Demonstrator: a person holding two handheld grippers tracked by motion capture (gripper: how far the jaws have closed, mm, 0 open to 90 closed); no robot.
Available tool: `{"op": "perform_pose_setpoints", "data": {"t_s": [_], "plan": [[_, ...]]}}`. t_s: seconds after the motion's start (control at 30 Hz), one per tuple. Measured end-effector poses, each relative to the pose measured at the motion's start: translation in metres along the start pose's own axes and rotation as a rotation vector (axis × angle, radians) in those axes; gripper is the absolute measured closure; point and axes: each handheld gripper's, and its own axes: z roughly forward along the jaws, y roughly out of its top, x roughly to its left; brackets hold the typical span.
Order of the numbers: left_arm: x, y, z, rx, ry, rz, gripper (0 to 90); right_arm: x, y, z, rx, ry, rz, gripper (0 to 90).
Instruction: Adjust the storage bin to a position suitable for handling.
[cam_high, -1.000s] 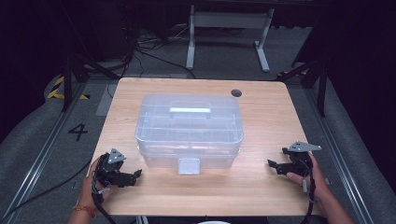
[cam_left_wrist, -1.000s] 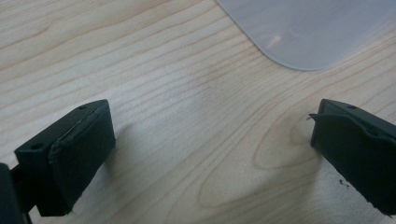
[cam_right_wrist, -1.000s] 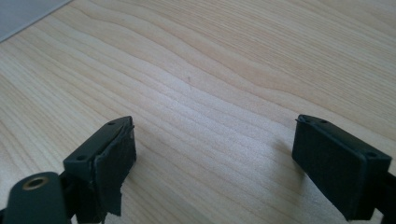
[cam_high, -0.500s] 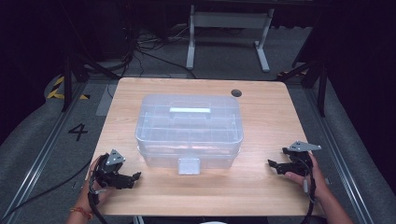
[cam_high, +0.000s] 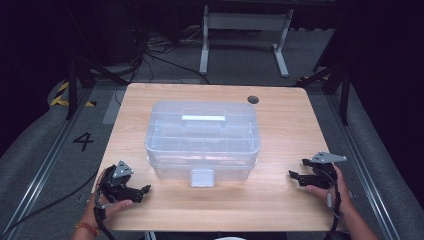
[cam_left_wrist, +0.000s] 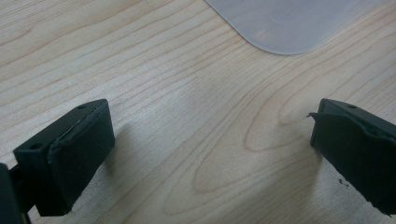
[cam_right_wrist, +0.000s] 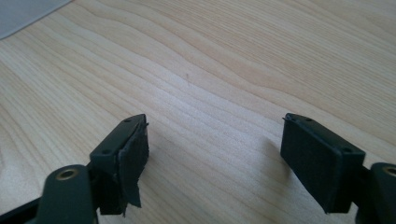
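A clear plastic box (cam_high: 202, 140) with a lid, a handle on top and a front latch (cam_high: 202, 177) sits at the centre of the wooden table (cam_high: 280, 150). The left gripper (cam_high: 131, 190) rests on the table at about 7 o'clock from the box, near its front left corner, jaws spread wide with nothing between them. The right gripper (cam_high: 296, 177) lies at about 4 o'clock, well apart from the box, jaws likewise spread and empty. A dark round hole (cam_high: 253, 99) sits at 1 o'clock.
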Motion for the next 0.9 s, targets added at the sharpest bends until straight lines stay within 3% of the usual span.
{"op": "perform_pose_setpoints", "data": {"t_s": [0.47, 0.9], "plan": [[0.000, 0.000, -0.001, -0.001, 0.007, 0.004, 0.7, 0.008, 0.006, -0.014, -0.062, 0.005, -0.032, 32.1], [0.000, -0.001, -0.001, -0.002, 0.005, 0.000, 0.7, 0.017, 0.014, -0.021, -0.105, 0.008, -0.068, 32.1]]}}
